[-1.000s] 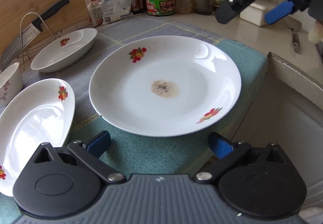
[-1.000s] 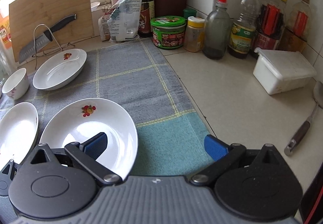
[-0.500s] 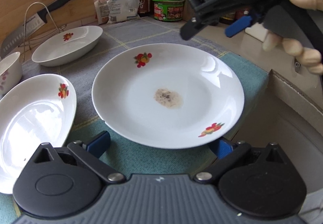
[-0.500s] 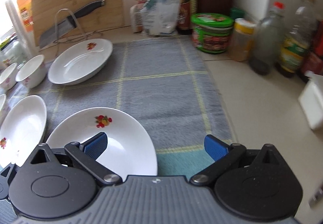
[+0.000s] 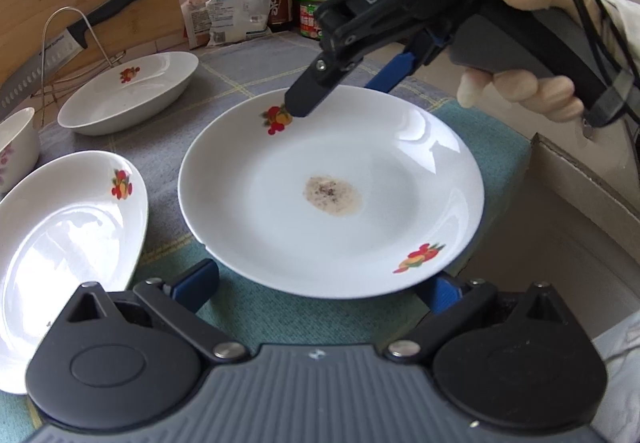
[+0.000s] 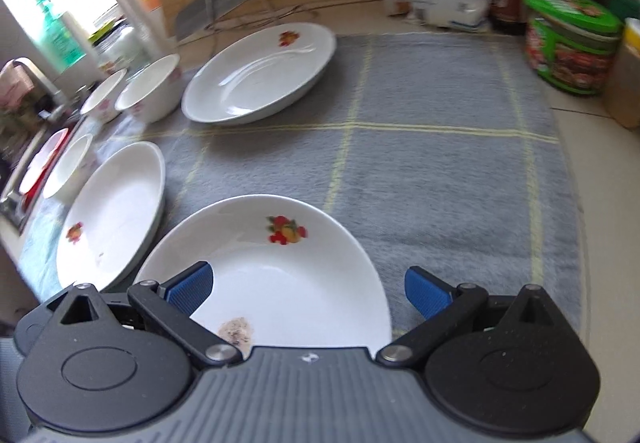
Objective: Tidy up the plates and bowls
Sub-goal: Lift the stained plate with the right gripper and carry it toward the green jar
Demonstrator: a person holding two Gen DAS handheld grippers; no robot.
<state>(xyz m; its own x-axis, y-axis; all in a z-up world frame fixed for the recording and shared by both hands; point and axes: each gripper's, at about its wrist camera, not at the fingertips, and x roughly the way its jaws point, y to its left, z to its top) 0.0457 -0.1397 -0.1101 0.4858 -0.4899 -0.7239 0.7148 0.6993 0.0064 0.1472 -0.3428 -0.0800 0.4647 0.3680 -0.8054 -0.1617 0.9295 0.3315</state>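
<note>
The right gripper (image 5: pixel 340 91), marked "DAS", is now reaching down over the far rim of the stained fruit-print plate (image 5: pixel 332 191) on the grey mat (image 6: pixel 420 171), jaws wide, while the left gripper (image 5: pixel 320 283) is waiting wide-open at its near rim.

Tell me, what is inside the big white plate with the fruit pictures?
The big white plate with fruit pictures holds only a brownish speckled smudge at its middle. The right gripper hovers over its far rim, hiding a small part there.

stained plate (image 5: pixel 332 191) flat on mat (fruit-printed)
</note>
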